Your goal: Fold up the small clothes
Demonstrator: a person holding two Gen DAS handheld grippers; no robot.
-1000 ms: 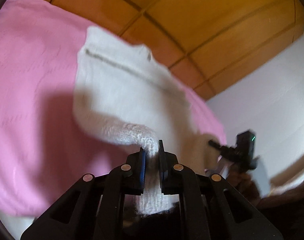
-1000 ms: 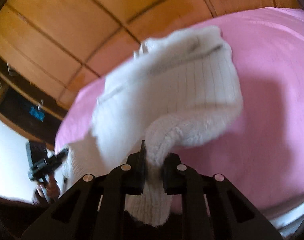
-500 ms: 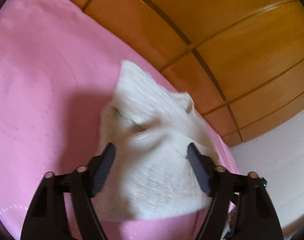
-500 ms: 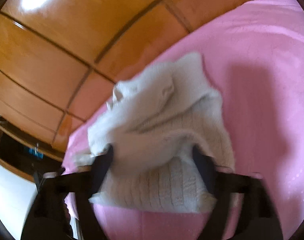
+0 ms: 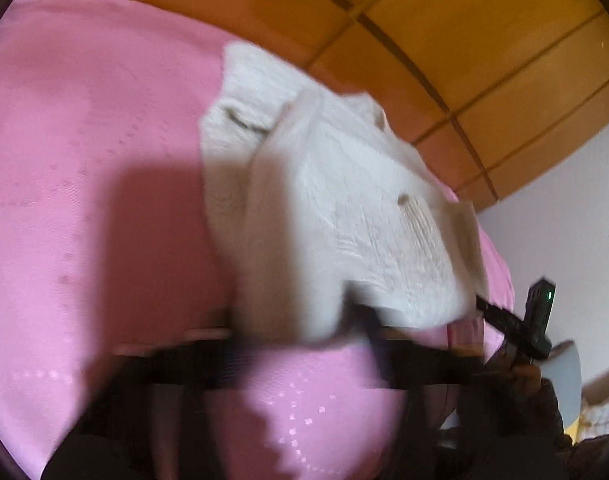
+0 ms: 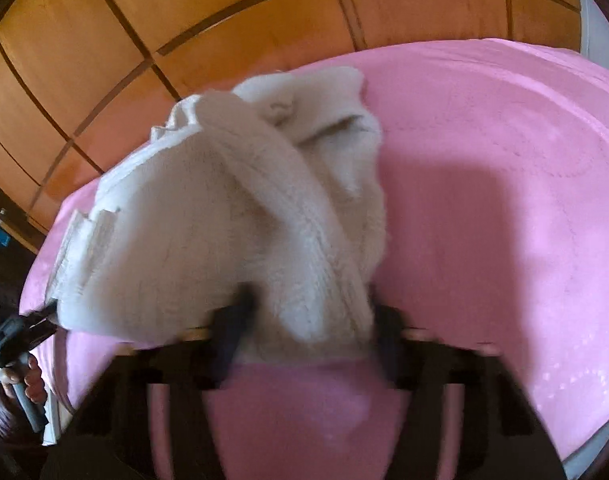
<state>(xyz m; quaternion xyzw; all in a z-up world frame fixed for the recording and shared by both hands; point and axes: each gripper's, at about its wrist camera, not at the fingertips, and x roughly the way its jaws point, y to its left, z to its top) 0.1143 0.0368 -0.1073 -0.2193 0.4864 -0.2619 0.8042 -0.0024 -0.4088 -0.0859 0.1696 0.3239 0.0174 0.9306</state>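
Your fuzzy cream ribbed-knit sweater point(image 6: 208, 240) lies bunched on the smooth pink bedcover point(image 6: 504, 200); both down-tilted grippers, left gripper point(image 5: 300, 336) and right gripper point(image 6: 308, 320), blur while closing, sweater's near edge between their jaws, grip unclear.

A bed with a pink cover point(image 5: 84, 200) carries one thing: a cream knit garment point(image 5: 344, 208), lying bunched and partly folded over itself near the far edge by the wooden wall. Dark shadows fall across the pink beside it.
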